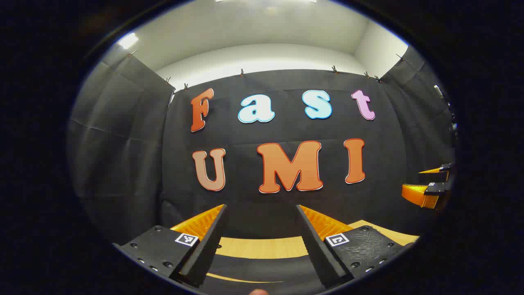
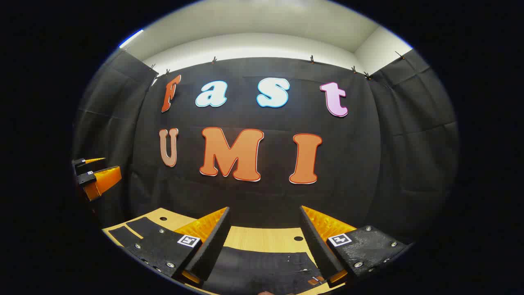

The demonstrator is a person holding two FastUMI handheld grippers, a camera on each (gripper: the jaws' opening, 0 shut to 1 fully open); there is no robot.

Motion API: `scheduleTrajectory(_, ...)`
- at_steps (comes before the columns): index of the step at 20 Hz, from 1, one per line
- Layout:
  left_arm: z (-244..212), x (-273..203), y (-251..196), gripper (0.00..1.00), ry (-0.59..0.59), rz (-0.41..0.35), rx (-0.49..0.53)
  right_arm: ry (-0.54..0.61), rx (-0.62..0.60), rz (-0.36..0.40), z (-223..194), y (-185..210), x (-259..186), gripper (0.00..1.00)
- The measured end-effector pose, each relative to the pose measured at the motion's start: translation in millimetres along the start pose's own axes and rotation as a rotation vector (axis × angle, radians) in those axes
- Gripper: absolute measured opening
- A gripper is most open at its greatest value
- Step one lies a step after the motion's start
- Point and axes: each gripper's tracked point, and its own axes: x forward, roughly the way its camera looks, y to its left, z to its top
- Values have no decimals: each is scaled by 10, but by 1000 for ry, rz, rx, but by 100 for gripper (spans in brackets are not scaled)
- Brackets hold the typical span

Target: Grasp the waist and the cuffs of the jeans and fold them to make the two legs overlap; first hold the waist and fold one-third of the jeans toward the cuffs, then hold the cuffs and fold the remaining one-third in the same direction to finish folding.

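Left gripper point(image 1: 262, 241): held level and raised, aimed at the booth's cloth wall; its two fingers stand wide apart with nothing between them.
Right gripper point(image 2: 264, 241): likewise raised and level, fingers spread wide, empty.
Jeans point(image 2: 262, 266): dark cloth lying flat on the wooden table point(image 2: 262, 238), below and just ahead of the right gripper's fingertips. A small tan tab and some stitching lie near that gripper's right finger, which may mark the waist, though I cannot tell for certain. In the left gripper view a dark band below the fingers, crossed by a thin strip of table, looks like more of the same garment.
Second dark piece point(image 2: 135, 229): flat dark cloth on the table ahead and to the left of the right gripper; whether it is part of the jeans is unclear.
Long axis: seems to run across both grippers' fronts, side to side, not away from them; this is a judgement, since so little of the cloth shows.
Grippers to each other: side by side and well apart, at about the same height.
Nearer hand: both hang above the cloth; the right sits over the end with the tab.
Stage: judged at the very start, nothing yet grasped.
Coming move: each gripper must tip down and descend to the cloth edge beneath it.
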Motion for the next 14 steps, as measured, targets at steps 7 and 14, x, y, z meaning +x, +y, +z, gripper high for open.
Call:
scheduleTrajectory(7, -189, 29, 79, 96, 32, 48, -7, 29, 6, 20, -166, 111, 67, 100)
scheduleTrajectory(14, -337, 27, 276, 97, 76, 97, 4, 81, 47, -32, -377, -26, 79, 98)
